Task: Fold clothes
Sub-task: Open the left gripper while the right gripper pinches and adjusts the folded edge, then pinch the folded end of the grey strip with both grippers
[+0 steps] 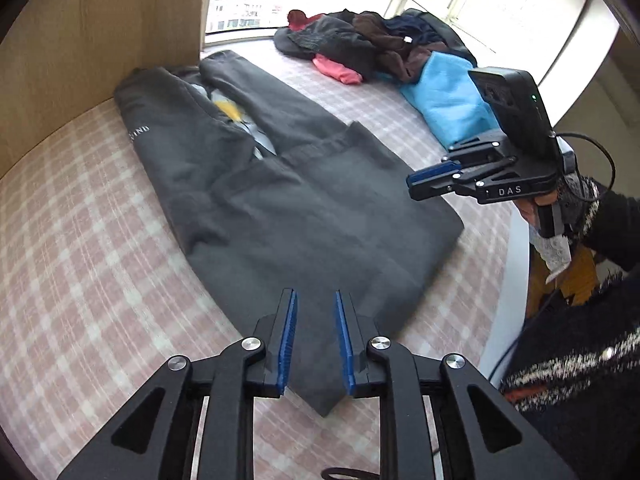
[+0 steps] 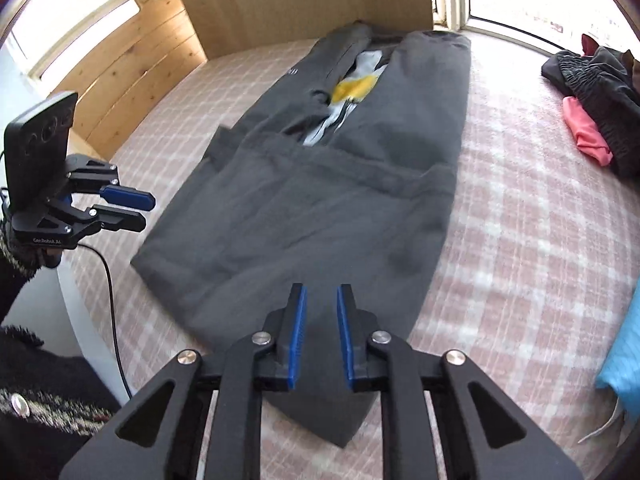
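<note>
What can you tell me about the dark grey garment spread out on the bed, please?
The dark grey garment looks like a soft, fleecy zip-front top. It lies flat and lengthwise on the pink checked bed cover. Its front is parted at the far end, showing pale lining and a yellow patch; small pale lettering marks one side. A fold crosses its middle. Both tools are open, holding nothing; whether they touch its near corners I cannot tell.

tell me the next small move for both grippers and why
Probably lower both and pinch the near hem: the left gripper and right gripper hover open over the near corners of the dark jacket, which lies flat on the bed, sleeves folded in.
</note>
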Available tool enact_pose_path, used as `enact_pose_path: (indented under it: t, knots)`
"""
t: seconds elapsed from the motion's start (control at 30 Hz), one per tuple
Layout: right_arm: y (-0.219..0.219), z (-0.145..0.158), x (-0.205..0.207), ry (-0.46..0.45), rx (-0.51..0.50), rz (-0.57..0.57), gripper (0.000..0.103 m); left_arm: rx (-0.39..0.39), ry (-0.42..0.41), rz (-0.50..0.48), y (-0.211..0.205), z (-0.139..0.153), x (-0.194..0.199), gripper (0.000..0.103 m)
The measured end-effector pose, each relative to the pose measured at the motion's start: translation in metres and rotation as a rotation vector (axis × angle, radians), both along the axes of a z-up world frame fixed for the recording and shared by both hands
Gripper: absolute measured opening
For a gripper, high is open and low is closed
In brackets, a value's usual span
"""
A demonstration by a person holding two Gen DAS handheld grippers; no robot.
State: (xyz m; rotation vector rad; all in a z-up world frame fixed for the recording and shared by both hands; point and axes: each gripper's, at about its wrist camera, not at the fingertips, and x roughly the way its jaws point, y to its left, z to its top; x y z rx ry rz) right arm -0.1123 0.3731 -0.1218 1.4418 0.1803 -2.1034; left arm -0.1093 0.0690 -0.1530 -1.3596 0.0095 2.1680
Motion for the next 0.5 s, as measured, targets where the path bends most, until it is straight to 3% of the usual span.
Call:
enact_pose_path:
  t: [0.1, 0.2, 0.27, 0.33, 0.37, 0.4, 0.5]
  knots:
    - [0.007, -0.009, 0.01, 0.013, 0.026, 0.012, 0.02, -0.051, -0.07, -0.005, 0.008, -0.024, 0.014, 0.022]
    - [0.014, 0.005, 0.019, 0.028, 0.043, 0.024, 0.02, -0.07, -0.052, 0.016, 0.001, -0.022, 0.021, 0.021]
    - [0.016, 0.017, 0.031, 0.056, 0.045, 0.06, 0.021, -0.124, 0.008, -0.012, 0.007, -0.007, 0.028, 0.021]
    - [0.015, 0.025, 0.045, 0.086, 0.054, 0.111, 0.039, -0.15, 0.105, -0.096, 0.02, 0.008, 0.041, 0.03]
    - [0.012, 0.026, 0.053, 0.102, 0.065, 0.151, 0.042, -0.151, 0.131, -0.141, 0.027, 0.011, 0.046, 0.033]
    - [0.009, 0.025, 0.059, 0.116, 0.087, 0.183, 0.042, -0.161, 0.146, -0.177, 0.033, 0.011, 0.047, 0.037]
    - [-0.001, 0.012, 0.063, 0.134, 0.17, 0.236, 0.042, -0.237, 0.125, -0.235, 0.043, -0.004, 0.045, 0.036]
